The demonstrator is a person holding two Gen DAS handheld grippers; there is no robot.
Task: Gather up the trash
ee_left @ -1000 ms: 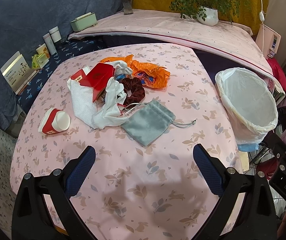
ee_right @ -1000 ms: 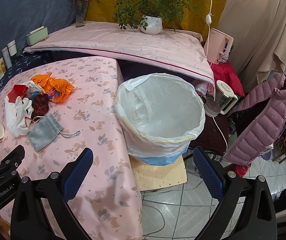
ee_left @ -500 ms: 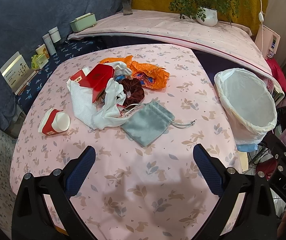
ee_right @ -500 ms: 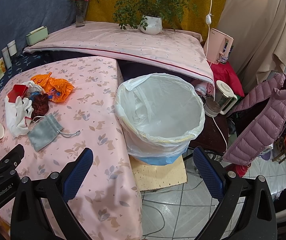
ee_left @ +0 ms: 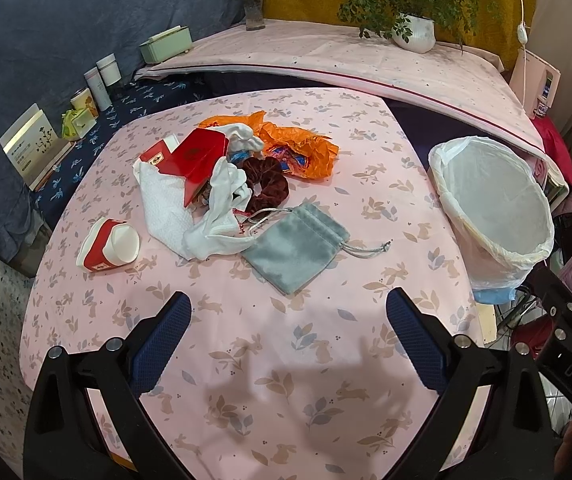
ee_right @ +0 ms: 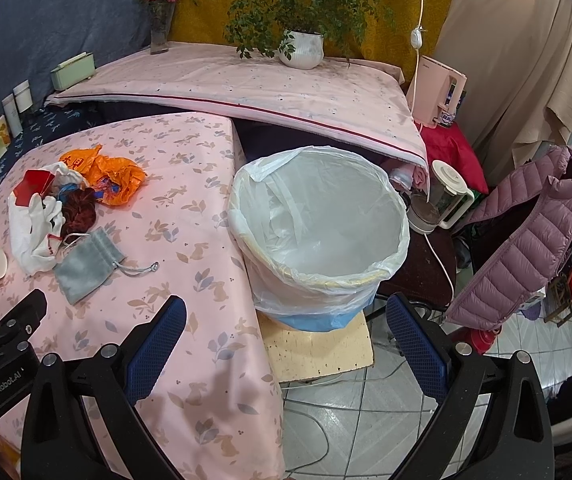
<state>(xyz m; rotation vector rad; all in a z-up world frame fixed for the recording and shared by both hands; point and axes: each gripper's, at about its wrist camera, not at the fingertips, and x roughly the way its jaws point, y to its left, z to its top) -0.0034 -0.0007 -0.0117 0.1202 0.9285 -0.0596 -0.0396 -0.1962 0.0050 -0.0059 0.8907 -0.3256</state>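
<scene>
Barely anything has shifted: left claw (ee_left: 287,316) and right claw (ee_right: 286,316) still hang wide and empty, and the trash, including a grey drawstring pouch (ee_left: 295,253), lies untouched left of the lined bin (ee_right: 319,228), so collecting hasn't begun.
</scene>
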